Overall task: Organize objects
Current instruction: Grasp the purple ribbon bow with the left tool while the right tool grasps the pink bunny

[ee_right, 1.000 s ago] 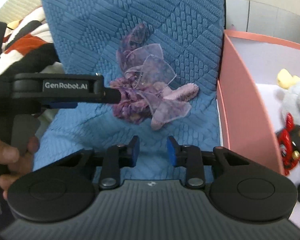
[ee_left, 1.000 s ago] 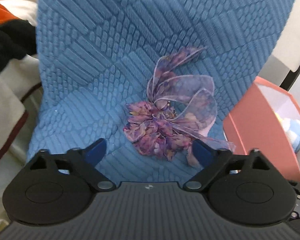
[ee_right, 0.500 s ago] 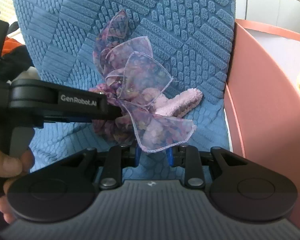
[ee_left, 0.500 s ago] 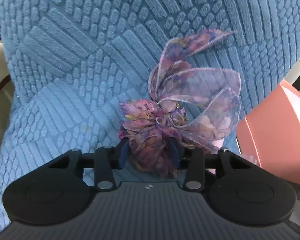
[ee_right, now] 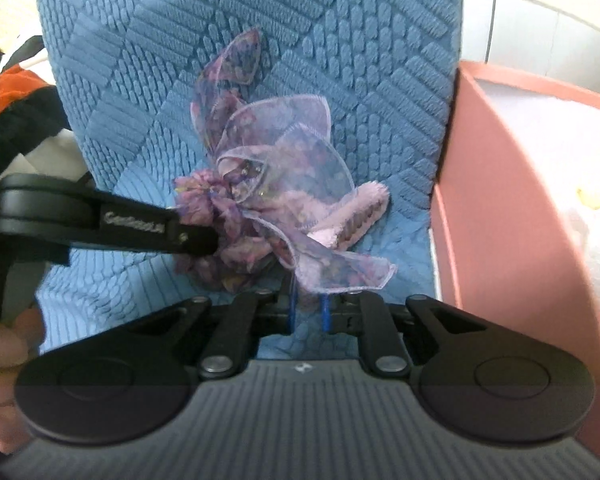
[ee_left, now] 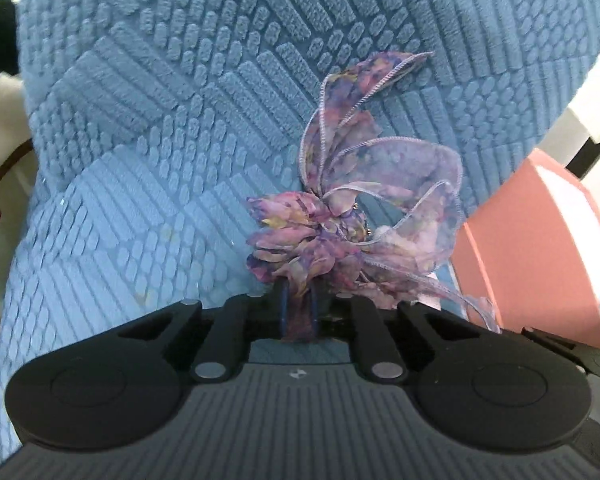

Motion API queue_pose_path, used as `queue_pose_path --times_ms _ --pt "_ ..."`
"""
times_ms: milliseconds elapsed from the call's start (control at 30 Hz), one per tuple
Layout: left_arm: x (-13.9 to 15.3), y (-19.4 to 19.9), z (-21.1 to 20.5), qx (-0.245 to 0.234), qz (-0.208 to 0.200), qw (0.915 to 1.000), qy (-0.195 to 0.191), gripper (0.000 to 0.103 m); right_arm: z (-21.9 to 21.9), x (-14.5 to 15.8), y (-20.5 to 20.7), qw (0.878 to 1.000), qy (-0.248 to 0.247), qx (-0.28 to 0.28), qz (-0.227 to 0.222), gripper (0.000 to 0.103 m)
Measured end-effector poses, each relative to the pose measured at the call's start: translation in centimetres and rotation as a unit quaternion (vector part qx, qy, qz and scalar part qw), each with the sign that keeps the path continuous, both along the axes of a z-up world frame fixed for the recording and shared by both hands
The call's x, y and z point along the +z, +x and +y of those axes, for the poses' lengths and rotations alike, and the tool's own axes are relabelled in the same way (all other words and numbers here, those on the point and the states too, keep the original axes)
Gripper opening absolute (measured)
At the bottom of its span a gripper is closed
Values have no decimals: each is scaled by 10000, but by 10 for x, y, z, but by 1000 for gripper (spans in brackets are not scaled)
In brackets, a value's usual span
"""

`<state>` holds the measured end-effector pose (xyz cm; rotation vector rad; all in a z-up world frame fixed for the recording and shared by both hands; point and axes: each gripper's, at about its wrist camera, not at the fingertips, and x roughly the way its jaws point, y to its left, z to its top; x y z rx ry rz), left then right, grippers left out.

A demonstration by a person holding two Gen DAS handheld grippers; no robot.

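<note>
Left gripper (ee_left: 299,314): jaws have just been closing and now clamp the gathered purple fabric of the hair bow (ee_left: 340,232). Right gripper (ee_right: 309,314): jaws drawn in, nearly together, pinching a sheer ribbon tail of the same bow. Bow location: on the blue textured cushion (ee_left: 160,140), near its edge, just beside the pink box (ee_right: 512,216). A hand (ee_right: 4,356) grips the left tool's handle.

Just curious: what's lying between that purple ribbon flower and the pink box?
In the right wrist view, a fuzzy lilac strip lies on the blue textured cushion, between the purple ribbon flower and the pink box.
</note>
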<state>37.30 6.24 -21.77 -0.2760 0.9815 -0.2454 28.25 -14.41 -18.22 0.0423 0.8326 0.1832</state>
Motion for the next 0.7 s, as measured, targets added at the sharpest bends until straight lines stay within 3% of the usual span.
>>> queue_pose_path --times_ms 200,400,700 --pt "16 -38 9 197 -95 9991 -359 12 -5 18 -17 9998 -74 17 -208 15" --pt "34 -83 16 310 -179 9984 -443 12 -8 27 -43 9998 -51 92 -154 14" --pt "34 -131 40 826 -42 9945 -643 12 -14 35 -103 9995 -101 299 -39 14"
